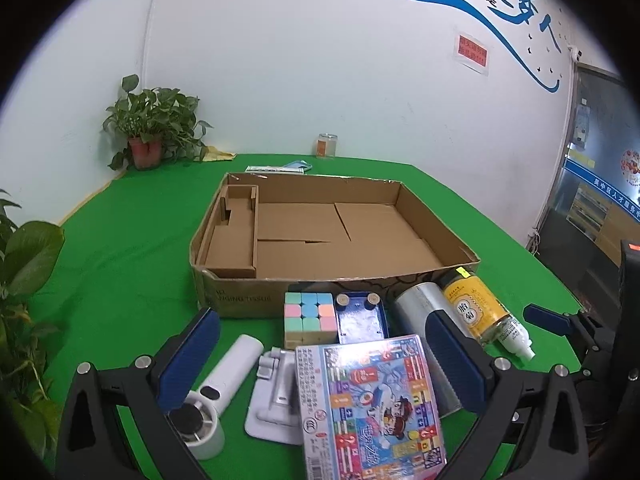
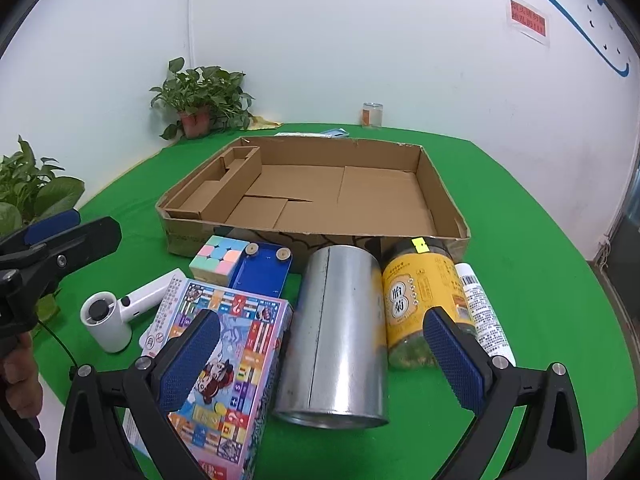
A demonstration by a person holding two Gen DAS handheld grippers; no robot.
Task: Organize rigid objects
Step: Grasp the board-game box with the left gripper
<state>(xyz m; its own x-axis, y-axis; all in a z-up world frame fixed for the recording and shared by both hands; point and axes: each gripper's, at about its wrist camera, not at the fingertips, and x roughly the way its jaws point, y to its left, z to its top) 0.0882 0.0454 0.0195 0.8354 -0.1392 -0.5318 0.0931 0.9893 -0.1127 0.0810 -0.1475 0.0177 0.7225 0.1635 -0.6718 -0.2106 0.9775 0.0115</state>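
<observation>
An open cardboard box (image 1: 332, 236) (image 2: 316, 196) lies on the green table. In front of it lie a pastel cube (image 1: 309, 314) (image 2: 218, 258), a blue tin (image 1: 360, 320) (image 2: 262, 274), a silver can (image 2: 336, 340) (image 1: 416, 308), a yellow jar (image 2: 420, 300) (image 1: 476, 308), a white tube (image 2: 484, 312), a colourful game box (image 1: 372, 404) (image 2: 228, 360), a white handheld fan (image 1: 218, 392) (image 2: 120, 316) and a white stand (image 1: 276, 396). My left gripper (image 1: 320, 364) is open over the game box. My right gripper (image 2: 324, 360) is open around the silver can's near end.
Potted plants (image 1: 150, 132) (image 2: 200, 100) stand at the back left, and leaves (image 1: 24, 280) crowd the left edge. A glass jar (image 1: 326, 145) (image 2: 372, 114) stands by the back wall. A dark panel (image 1: 592, 216) is at the right.
</observation>
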